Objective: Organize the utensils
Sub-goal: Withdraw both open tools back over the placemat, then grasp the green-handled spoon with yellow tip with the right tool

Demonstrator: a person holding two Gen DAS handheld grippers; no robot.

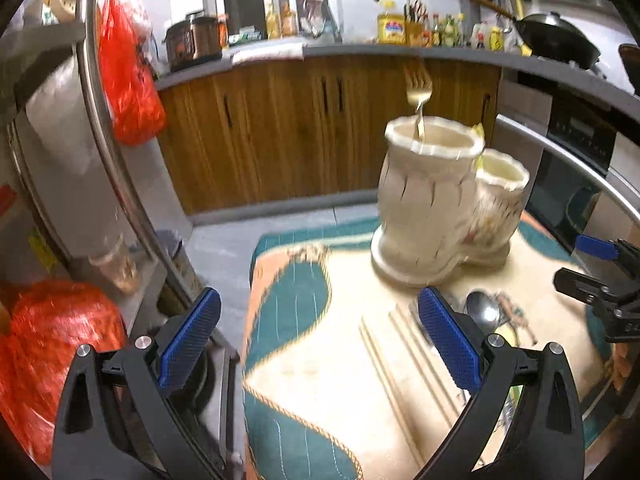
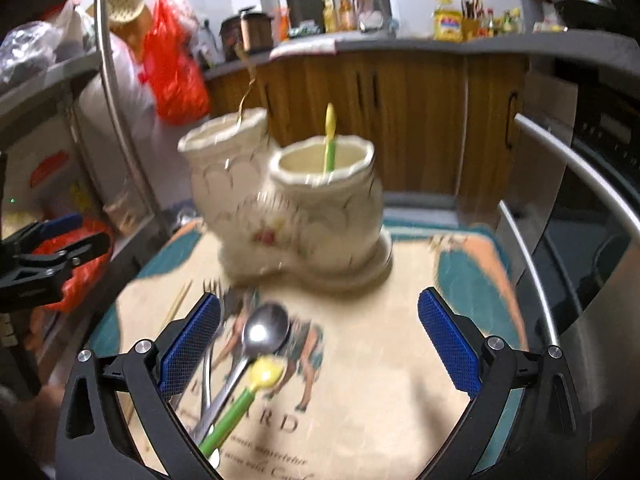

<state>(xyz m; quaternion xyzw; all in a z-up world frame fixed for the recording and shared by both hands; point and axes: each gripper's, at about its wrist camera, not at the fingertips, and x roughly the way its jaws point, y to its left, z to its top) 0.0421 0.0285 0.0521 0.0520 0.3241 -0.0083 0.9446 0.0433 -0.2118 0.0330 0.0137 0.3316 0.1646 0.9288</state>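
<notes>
Both your tools hang wide apart and empty over the tabletop [image 2: 400, 360].

Nearest you, under the right tool [image 2: 319, 336], a steel spoon [image 2: 262, 330], a yellow-green spoon [image 2: 248, 388] and a fork [image 2: 211, 292] lie loose in front of the holder [image 2: 296, 216]. Chopsticks [image 1: 400, 356] lie between the left tool's [image 1: 319, 336] pads, nearer than the holder. Farther off, a gold fork [image 1: 419, 94] stands in the holder's big cup and a yellow-green utensil [image 2: 329, 140] in its small one.

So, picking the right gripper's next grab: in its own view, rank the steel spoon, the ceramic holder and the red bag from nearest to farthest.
1. Steel spoon, by the left finger.
2. Ceramic holder, centre of the table.
3. Red bag, hanging far left.
</notes>
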